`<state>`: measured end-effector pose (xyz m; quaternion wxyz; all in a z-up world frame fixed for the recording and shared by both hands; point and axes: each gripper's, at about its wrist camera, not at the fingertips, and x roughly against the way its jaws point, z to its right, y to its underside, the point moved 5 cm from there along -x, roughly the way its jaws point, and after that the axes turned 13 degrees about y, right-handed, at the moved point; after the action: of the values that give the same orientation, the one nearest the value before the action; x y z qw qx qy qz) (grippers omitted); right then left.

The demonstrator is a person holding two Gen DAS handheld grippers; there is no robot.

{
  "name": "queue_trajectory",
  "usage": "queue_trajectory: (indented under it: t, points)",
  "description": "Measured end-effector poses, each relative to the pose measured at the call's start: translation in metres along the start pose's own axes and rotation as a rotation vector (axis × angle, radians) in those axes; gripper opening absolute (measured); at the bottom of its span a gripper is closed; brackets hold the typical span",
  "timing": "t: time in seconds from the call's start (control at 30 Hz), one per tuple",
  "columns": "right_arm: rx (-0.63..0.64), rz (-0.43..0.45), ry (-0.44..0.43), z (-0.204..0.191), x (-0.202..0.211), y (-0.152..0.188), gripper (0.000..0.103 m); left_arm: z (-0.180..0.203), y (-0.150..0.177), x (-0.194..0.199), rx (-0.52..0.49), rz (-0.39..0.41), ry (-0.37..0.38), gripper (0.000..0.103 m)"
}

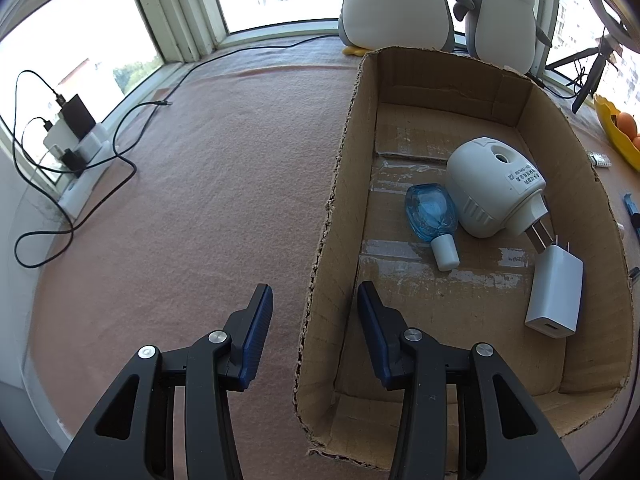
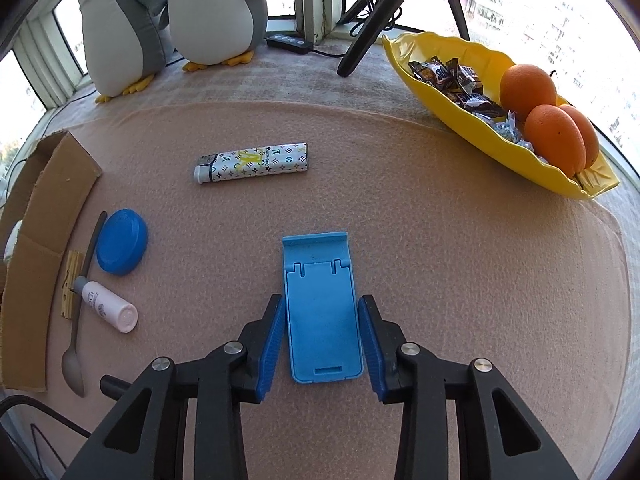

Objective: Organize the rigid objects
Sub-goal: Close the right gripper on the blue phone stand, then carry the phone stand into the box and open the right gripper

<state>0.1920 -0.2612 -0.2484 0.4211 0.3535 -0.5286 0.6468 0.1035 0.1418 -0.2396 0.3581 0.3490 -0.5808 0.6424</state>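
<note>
Right now the right gripper brackets the blue phone stand lying flat on the pink cloth, pads at its edges but not visibly clamped. At ten o'clock lies the lighter. The left gripper straddles the cardboard box wall, gripping nothing. Next, I judge: squeeze, lift, carry boxward.

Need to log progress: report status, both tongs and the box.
Left tongs straddle box wall, jaws apart, not gripping. Right tongs around blue phone stand, grip unclear. Box holds three items. Nothing blocking.
</note>
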Motion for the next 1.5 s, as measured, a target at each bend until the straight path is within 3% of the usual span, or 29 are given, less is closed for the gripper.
queue_trajectory:
  t: [0.33,0.87,1.17,1.5]
  points:
    - [0.007,0.114,-0.060,-0.024,0.063,0.010,0.033,0.001,0.000,-0.001,0.001,0.004,0.008,0.043]
    - [0.263,0.242,-0.256,-0.154,0.159,0.016,0.033,-0.004,0.002,-0.002,0.015,0.018,0.037,0.043]
    - [0.402,0.235,-0.339,-0.227,0.170,0.035,0.033,-0.007,0.002,-0.002,0.016,0.021,0.048,0.043]
    - [0.483,0.192,-0.348,-0.272,0.155,0.049,0.033,-0.006,0.002,-0.002,0.018,0.022,0.050,0.043]
